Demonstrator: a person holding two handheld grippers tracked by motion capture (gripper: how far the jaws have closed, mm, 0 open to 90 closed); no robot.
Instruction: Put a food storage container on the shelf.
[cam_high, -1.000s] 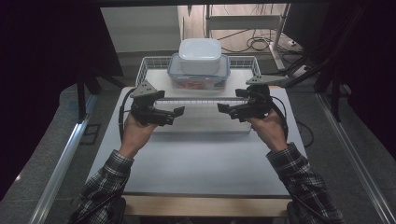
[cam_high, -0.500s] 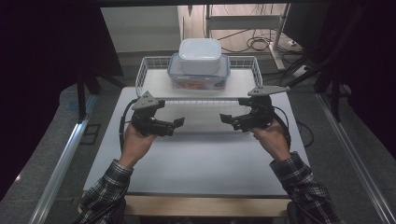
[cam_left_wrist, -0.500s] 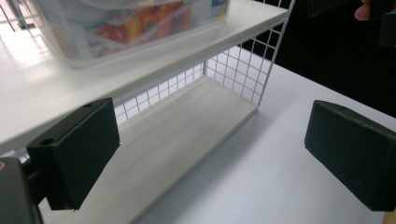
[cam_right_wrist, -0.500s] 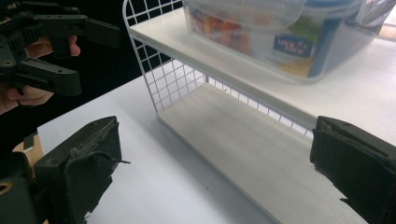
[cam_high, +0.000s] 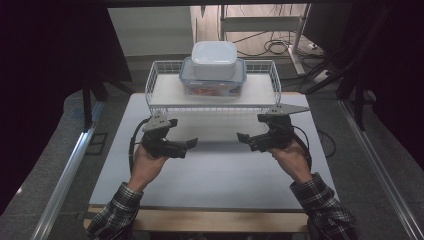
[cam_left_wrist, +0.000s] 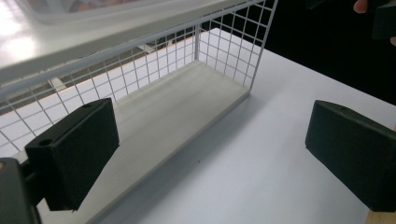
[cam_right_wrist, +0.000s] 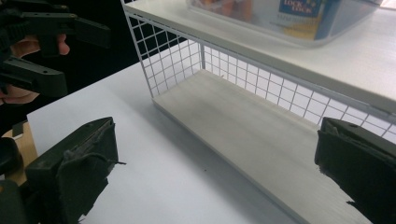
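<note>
A white wire rack (cam_high: 165, 95) stands at the back of the white table (cam_high: 215, 175). On its top shelf sits a clear box with a blue rim (cam_high: 212, 82), and a white lidded box (cam_high: 214, 52) rests on that. My left gripper (cam_high: 186, 137) hovers in front of the rack's left half, open and empty (cam_left_wrist: 210, 154). My right gripper (cam_high: 248, 131) hovers in front of the right half; its jaws have just been opening and nothing lies between them (cam_right_wrist: 215, 172). Both point inward at each other. The rack's lower board (cam_right_wrist: 243, 126) is bare.
The table's wooden front edge (cam_high: 200, 220) lies near the person's plaid sleeves. Dark floor, metal rails (cam_high: 65, 175) and cables surround the table. Bare white tabletop stretches between the grippers and the front edge.
Both hands have come down and back toward the person, away from the rack's top shelf. The grippers now hang low over the table in front of the rack.
</note>
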